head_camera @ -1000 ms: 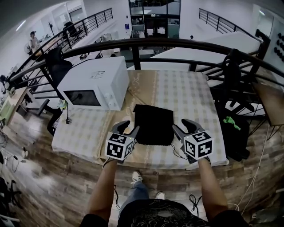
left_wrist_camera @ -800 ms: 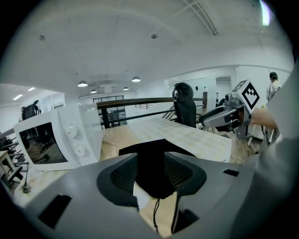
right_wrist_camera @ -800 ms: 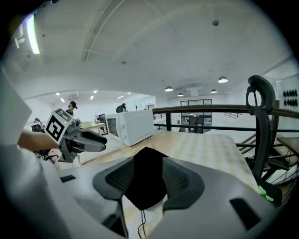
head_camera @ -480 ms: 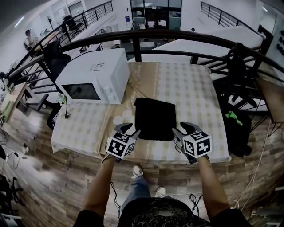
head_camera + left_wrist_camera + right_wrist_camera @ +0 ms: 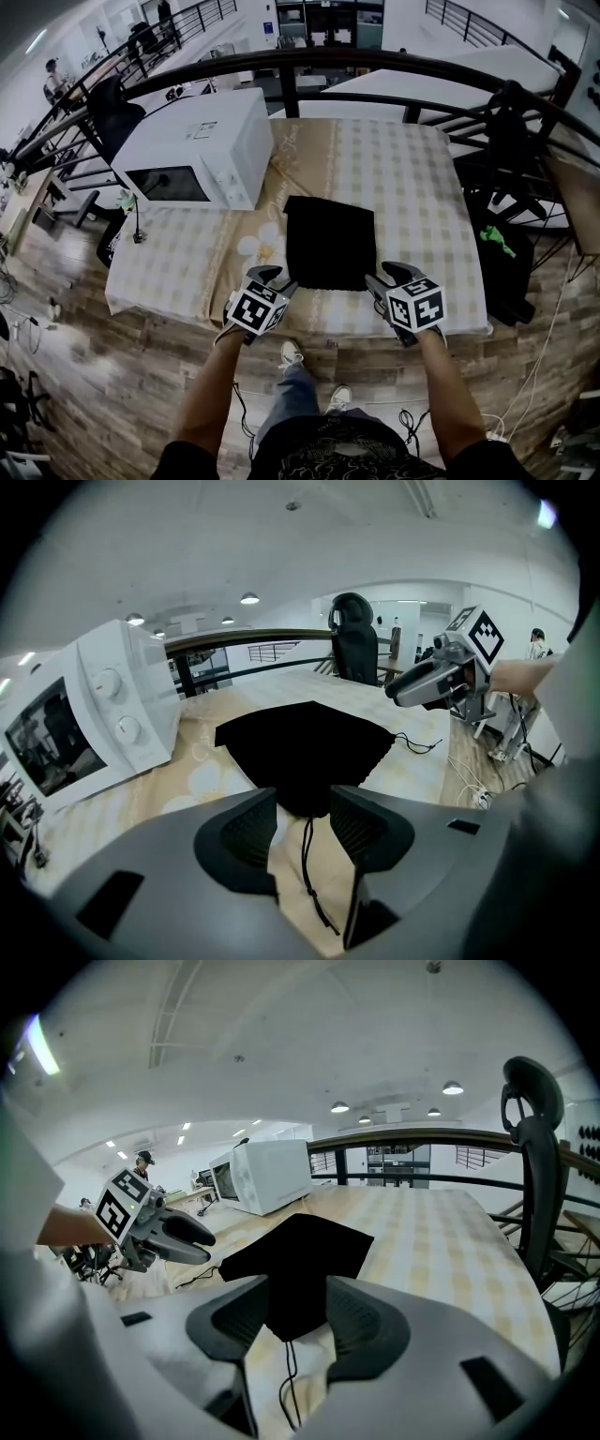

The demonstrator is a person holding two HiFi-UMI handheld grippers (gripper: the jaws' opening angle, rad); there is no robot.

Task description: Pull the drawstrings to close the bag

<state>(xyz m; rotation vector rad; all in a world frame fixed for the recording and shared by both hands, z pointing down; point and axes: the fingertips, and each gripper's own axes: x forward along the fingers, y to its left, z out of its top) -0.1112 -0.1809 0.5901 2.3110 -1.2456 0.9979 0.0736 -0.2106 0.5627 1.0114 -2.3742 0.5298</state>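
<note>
A flat black drawstring bag (image 5: 328, 242) lies on the checked tablecloth (image 5: 403, 178), its mouth toward the near edge. My left gripper (image 5: 281, 284) stands open at the bag's near left corner. In the left gripper view the bag (image 5: 305, 747) fills the gap ahead, and a thin black drawstring (image 5: 307, 860) runs on the cloth between the jaws, untouched. My right gripper (image 5: 375, 282) is open at the near right corner. The right gripper view shows the bag (image 5: 300, 1255) and its other drawstring (image 5: 287, 1377) lying loose between that gripper's jaws.
A white microwave (image 5: 192, 150) stands at the table's back left, close to the bag. A dark railing (image 5: 375, 66) runs behind the table. A black office chair (image 5: 530, 1147) is to the right. Cables lie on the wooden floor (image 5: 94, 375).
Both grippers have drawn back slightly toward the table's near edge, down to the bag's near corners. They stay open. The head view has shifted a little.
</note>
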